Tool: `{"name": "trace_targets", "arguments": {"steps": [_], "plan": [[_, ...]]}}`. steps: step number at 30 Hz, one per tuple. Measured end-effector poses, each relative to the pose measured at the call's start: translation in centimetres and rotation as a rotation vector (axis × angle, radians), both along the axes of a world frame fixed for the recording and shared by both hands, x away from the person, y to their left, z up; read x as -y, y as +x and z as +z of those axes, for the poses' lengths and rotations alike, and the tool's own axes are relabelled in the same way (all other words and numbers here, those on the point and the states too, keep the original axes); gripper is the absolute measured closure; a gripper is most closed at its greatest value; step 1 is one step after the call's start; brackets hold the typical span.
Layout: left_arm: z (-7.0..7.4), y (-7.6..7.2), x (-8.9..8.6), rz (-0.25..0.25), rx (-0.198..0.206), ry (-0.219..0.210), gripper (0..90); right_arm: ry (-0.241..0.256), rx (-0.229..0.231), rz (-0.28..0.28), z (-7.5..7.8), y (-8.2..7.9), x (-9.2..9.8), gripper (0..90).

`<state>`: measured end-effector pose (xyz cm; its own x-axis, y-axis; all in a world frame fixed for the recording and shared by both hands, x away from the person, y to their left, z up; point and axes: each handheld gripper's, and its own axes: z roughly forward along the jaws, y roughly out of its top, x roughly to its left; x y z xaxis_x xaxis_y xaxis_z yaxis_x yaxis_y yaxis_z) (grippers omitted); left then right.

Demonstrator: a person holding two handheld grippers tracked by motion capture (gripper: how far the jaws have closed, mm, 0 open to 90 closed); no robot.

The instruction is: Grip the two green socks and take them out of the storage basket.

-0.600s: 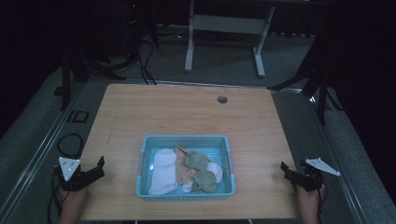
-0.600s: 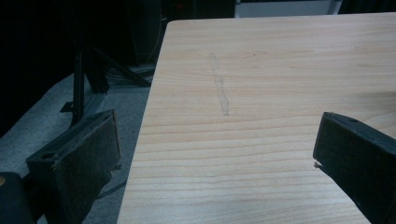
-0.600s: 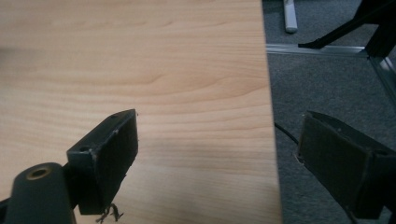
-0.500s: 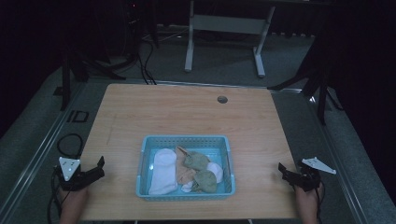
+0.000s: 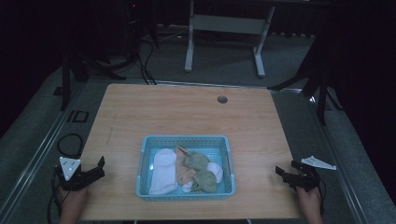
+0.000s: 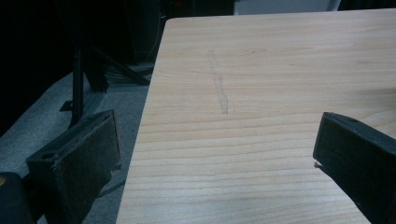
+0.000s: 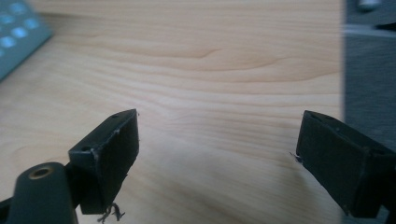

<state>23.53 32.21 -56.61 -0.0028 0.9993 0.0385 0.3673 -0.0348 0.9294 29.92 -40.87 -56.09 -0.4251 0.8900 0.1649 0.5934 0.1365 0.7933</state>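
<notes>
I see my left tool (image 5: 99,167) at the near left edge of the tabletop (image 5: 187,116), wide open and holding nothing. My right tool (image 5: 284,173) sits at the near right edge, wide open and empty too. The blue basket (image 5: 185,141) is between them, near me, with a white sock (image 5: 163,170), green socks (image 5: 201,170) and a peach one (image 5: 183,173) inside. I think nothing is done yet. All the socks still wait in the basket.

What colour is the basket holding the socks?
Light blue; the basket shows best in the high view.
</notes>
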Motion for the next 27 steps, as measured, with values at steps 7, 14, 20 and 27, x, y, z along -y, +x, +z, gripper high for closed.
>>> {"name": "trace_targets", "arguments": {"steps": [7, 14, 20, 27], "plan": [[0.0, 0.0, 0.0, -0.003, 0.0, 0.0, 0.4, -0.067, -0.042, 0.175, -0.1, 0.4, -0.7, 11.6], [0.0, 0.0, 0.0, -0.005, -0.004, -0.003, 0.4, -0.149, -0.073, 0.314, 0.5, 0.6, -1.4, 11.6], [0.0, 0.0, 0.0, -0.006, -0.003, 0.0, 0.4, -0.202, -0.119, 0.383, 1.3, 0.3, -2.2, 11.6], [0.0, 0.0, 0.0, -0.007, -0.003, -0.001, 0.4, -0.306, -0.153, 0.503, 1.9, -0.1, -3.5, 12.8]]}}
